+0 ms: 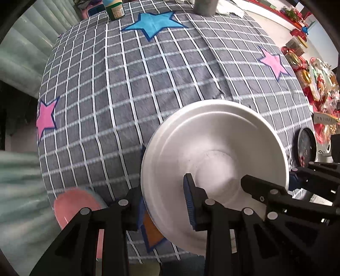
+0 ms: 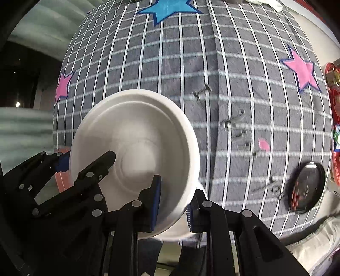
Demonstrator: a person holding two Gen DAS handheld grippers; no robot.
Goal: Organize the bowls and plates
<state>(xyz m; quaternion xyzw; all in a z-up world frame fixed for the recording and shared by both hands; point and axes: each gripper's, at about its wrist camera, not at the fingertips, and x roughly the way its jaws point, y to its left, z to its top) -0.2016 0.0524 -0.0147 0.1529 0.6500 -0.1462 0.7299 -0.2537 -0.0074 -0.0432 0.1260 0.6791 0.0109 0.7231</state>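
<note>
A white bowl [image 1: 212, 148] [image 2: 136, 135] hangs above the checked tablecloth, held between both grippers. My left gripper [image 1: 163, 195] is shut on the bowl's left rim, with one blue pad inside the bowl and the other outside. My right gripper [image 2: 174, 201] is shut on the opposite rim in the same way. A second white rim shows just under the bowl at the right gripper, so it may be a nested stack. A pink plate [image 1: 74, 206] lies on the cloth to the lower left, partly hidden by my left gripper's finger.
A grey checked tablecloth [image 1: 131, 89] with blue and pink stars covers the table. A small black dish [image 2: 308, 186] lies near the right edge. A green-labelled jar [image 1: 115, 9] and a grey cup [image 1: 206, 6] stand at the far side. Red packaged goods [image 1: 318, 85] crowd the floor on the right.
</note>
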